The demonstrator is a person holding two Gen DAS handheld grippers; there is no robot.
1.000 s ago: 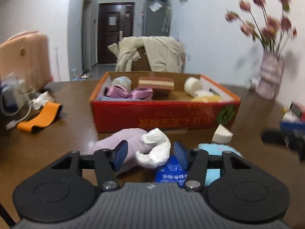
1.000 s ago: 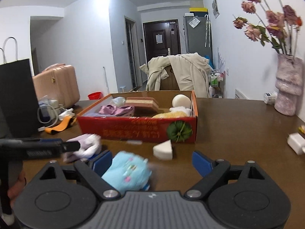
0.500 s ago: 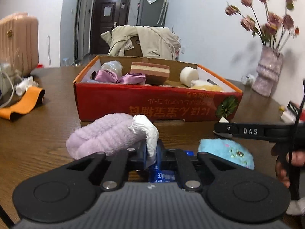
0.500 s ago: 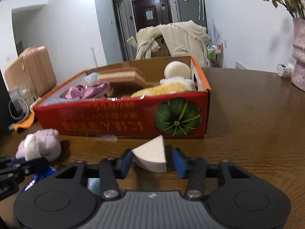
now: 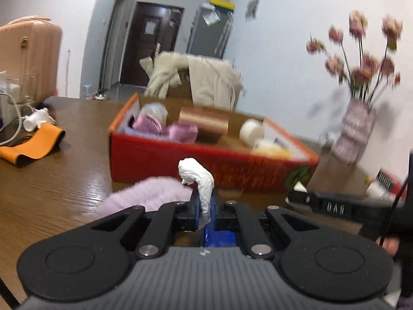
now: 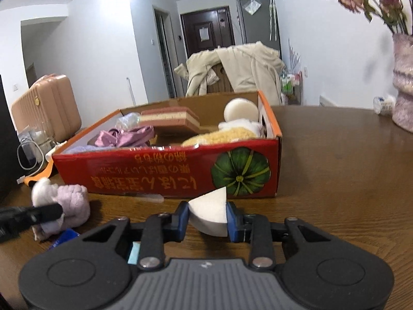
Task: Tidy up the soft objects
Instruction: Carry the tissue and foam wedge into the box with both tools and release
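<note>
My left gripper [image 5: 205,208] is shut on a crumpled white tissue [image 5: 198,178], held just above the table beside a fluffy lilac plush [image 5: 144,197]. My right gripper [image 6: 207,217] is shut on a white wedge sponge [image 6: 210,213], in front of the red cardboard box [image 6: 167,173]. The box [image 5: 206,160] holds pink cloth [image 6: 126,137], a layered sponge block [image 6: 167,118], a round white sponge [image 6: 241,109] and a yellow fluffy thing [image 6: 224,135]. The lilac plush [image 6: 72,204] and the left gripper's finger [image 6: 31,215] show at the left of the right wrist view.
A blue packet [image 5: 218,237] lies under the left gripper. An orange band [image 5: 33,144] and cables lie on the table's left. A vase of flowers [image 5: 353,131] stands at the right. A chair with a beige coat [image 6: 237,69] stands behind the box.
Both grippers stay shut on their objects. The left has lifted the tissue up, stretching it upright. The right holds the wedge sponge closer to the box.
</note>
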